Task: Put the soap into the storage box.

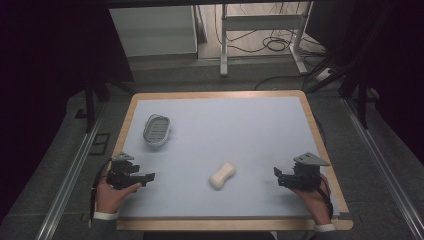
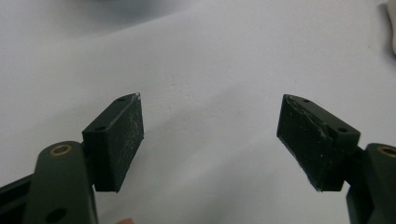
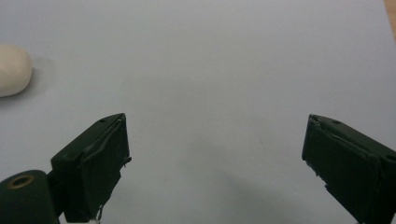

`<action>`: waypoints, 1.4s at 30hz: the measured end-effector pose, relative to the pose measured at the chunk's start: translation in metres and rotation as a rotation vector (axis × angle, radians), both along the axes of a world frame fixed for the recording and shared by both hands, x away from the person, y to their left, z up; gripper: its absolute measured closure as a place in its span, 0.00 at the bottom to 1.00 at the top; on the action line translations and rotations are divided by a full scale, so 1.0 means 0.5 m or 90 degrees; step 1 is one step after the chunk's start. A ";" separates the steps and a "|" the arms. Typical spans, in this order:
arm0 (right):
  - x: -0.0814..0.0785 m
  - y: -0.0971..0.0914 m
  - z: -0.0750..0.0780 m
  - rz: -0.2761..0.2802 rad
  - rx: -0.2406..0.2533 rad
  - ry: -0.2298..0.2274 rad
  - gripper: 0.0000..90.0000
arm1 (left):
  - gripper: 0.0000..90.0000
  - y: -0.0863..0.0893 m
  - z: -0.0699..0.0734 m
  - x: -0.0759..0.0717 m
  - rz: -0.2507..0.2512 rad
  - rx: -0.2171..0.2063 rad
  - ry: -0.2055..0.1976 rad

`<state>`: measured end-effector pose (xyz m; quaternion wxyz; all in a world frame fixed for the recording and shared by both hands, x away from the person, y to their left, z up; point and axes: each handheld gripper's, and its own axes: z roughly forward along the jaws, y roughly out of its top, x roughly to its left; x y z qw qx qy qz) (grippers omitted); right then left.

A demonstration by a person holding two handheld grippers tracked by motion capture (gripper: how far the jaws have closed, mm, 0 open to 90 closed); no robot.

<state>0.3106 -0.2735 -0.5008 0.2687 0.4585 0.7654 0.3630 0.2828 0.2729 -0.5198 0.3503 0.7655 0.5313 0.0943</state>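
Observation:
A cream, peanut-shaped bar of soap (image 1: 222, 175) lies on the pale blue mat, between the two hands; its rounded end (image 3: 13, 70) shows at the left edge of the right gripper view. A grey oval soap dish (image 1: 157, 129) with a slotted floor sits at the mat's left. My left gripper (image 1: 148, 177) rests low at the near left, below the dish, jaws wide apart and empty (image 2: 210, 135). Near the right edge my right gripper (image 1: 276, 176) points left toward the soap, open with nothing between its jaws (image 3: 215, 158).
The mat covers a wooden-edged table (image 1: 320, 130). Beyond the far edge stand a white frame (image 1: 260, 30) with cables on the floor and a pale cabinet (image 1: 152, 30). Metal rails (image 1: 70, 175) run along both sides of the table.

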 end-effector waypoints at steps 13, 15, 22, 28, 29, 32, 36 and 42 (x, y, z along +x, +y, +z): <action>-0.005 -0.003 0.006 0.003 0.006 0.000 0.10 | 0.25 -0.012 -0.004 -0.004 -0.013 0.002 0.008; -0.005 -0.003 0.004 0.003 -0.003 0.002 0.11 | 0.25 -0.010 -0.003 -0.004 -0.008 0.000 0.004; -0.010 0.004 0.003 0.012 -0.028 0.006 0.12 | 0.25 -0.007 -0.001 -0.006 -0.006 -0.001 0.000; -0.011 0.002 0.005 0.010 -0.020 0.007 0.12 | 0.25 -0.015 0.008 -0.009 -0.009 0.007 -0.007; -0.012 0.001 0.006 0.010 -0.018 0.008 0.12 | 0.25 -0.017 0.011 -0.010 -0.014 0.007 -0.010; -0.015 -0.004 0.014 0.010 -0.007 0.001 0.12 | 0.26 -0.026 0.017 -0.011 -0.025 0.013 -0.012; -0.016 -0.008 0.018 0.005 -0.002 -0.001 0.12 | 0.27 -0.035 0.022 -0.008 -0.025 0.020 -0.006; -0.016 -0.010 0.018 0.001 -0.002 -0.002 0.12 | 0.27 -0.043 0.037 -0.008 -0.016 0.020 -0.013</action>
